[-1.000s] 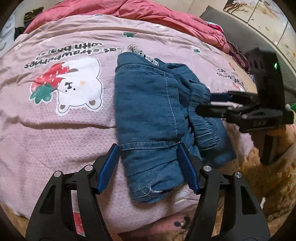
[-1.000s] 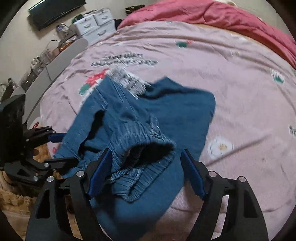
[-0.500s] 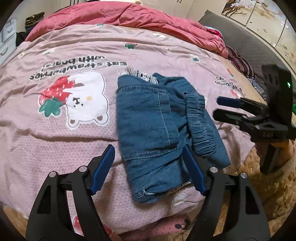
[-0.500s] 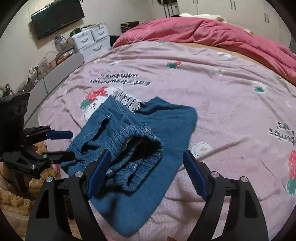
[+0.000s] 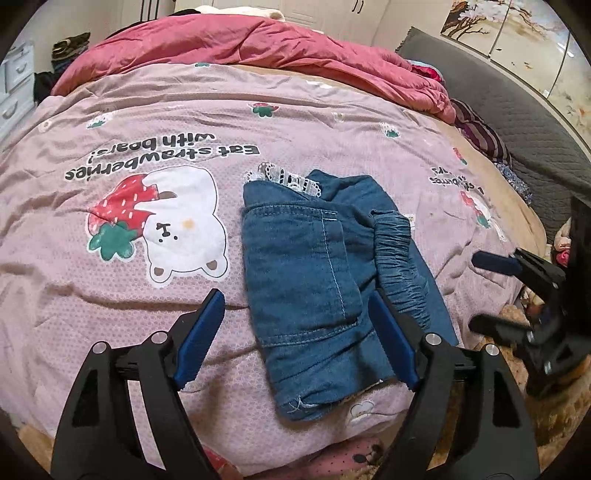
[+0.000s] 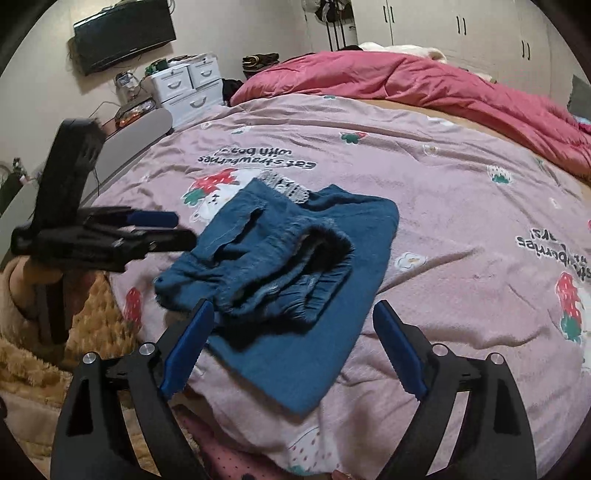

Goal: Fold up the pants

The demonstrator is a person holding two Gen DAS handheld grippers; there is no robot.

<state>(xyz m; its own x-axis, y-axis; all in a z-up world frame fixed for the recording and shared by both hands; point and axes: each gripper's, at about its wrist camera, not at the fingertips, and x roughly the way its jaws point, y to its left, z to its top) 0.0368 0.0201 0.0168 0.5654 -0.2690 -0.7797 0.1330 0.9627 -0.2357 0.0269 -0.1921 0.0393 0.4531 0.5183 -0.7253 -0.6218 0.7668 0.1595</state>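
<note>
The blue denim pants (image 5: 317, 280) lie folded into a compact bundle on the pink bedspread (image 5: 147, 325), the elastic waistband (image 5: 397, 254) on top at the right and a white lace trim (image 5: 284, 179) at the far end. My left gripper (image 5: 295, 299) hovers over the bundle's near end with its jaws opening; the pads do not press the cloth. My right gripper (image 6: 293, 308) hangs back from the bundle (image 6: 295, 236), jaws opening, nothing held. Each gripper shows in the other's view: the right gripper (image 5: 480, 293) beside the bed's right edge, the left gripper (image 6: 184, 229) at the bundle's left.
A red quilt (image 5: 258, 48) is heaped along the far side of the bed. White drawers (image 6: 188, 88) and a wall screen (image 6: 125, 33) stand beyond the left edge. A dark padded surface (image 5: 517, 122) runs along the right. A fuzzy tan sleeve (image 6: 22, 295) holds the left gripper.
Both grippers have drawn back and up from the pants with their jaws spreading wider. The right one has moved off the waistband toward the bed's edge. The bundle stays put.
</note>
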